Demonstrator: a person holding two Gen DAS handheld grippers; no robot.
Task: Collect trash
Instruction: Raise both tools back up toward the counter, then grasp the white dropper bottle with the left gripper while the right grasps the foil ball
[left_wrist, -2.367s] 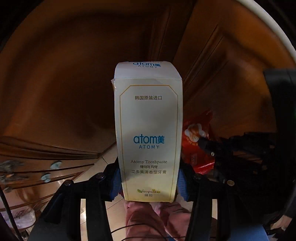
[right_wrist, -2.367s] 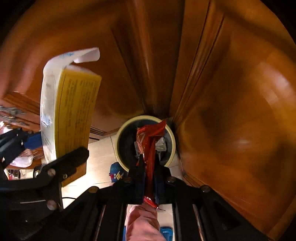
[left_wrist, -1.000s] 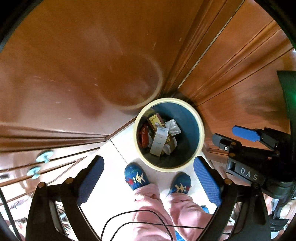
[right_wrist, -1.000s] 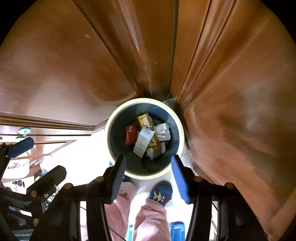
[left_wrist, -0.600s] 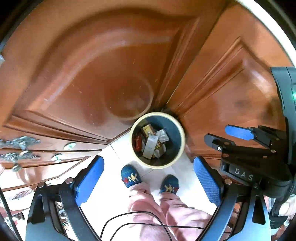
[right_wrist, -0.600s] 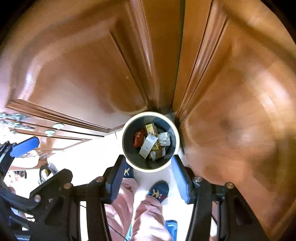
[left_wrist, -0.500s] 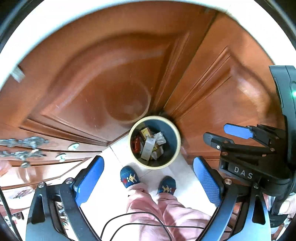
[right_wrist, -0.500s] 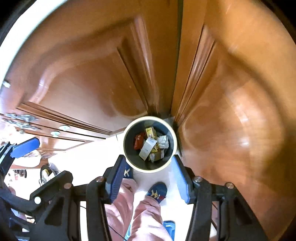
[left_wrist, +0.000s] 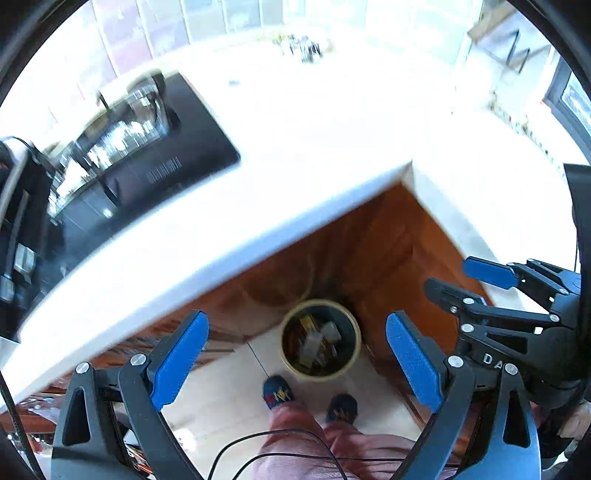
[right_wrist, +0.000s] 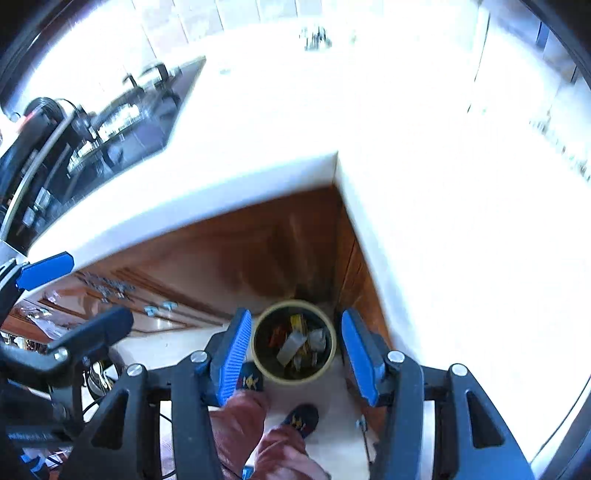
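A round cream-rimmed trash bin (left_wrist: 320, 340) (right_wrist: 293, 341) stands on the floor in the corner of the wooden cabinets, far below both grippers. Inside it lie the white toothpaste box (left_wrist: 309, 348) (right_wrist: 290, 347), the red wrapper (right_wrist: 276, 336) and other scraps. My left gripper (left_wrist: 297, 363) hangs high above it, open, with nothing between its blue pads. My right gripper (right_wrist: 295, 354) is open too and holds nothing; it also shows at the right edge of the left wrist view (left_wrist: 517, 295).
A bright white L-shaped countertop (left_wrist: 295, 177) (right_wrist: 443, 221) now fills the upper views, with a black cooktop (left_wrist: 122, 155) and a pot on its left part. The person's pink trousers and blue slippers (left_wrist: 275, 393) stand on the pale tiled floor by the bin.
Earlier the left gripper held the toothpaste box and the right the red wrapper; both now lie in the bin. Both grippers have since risen above counter level, so the bin looks smaller.
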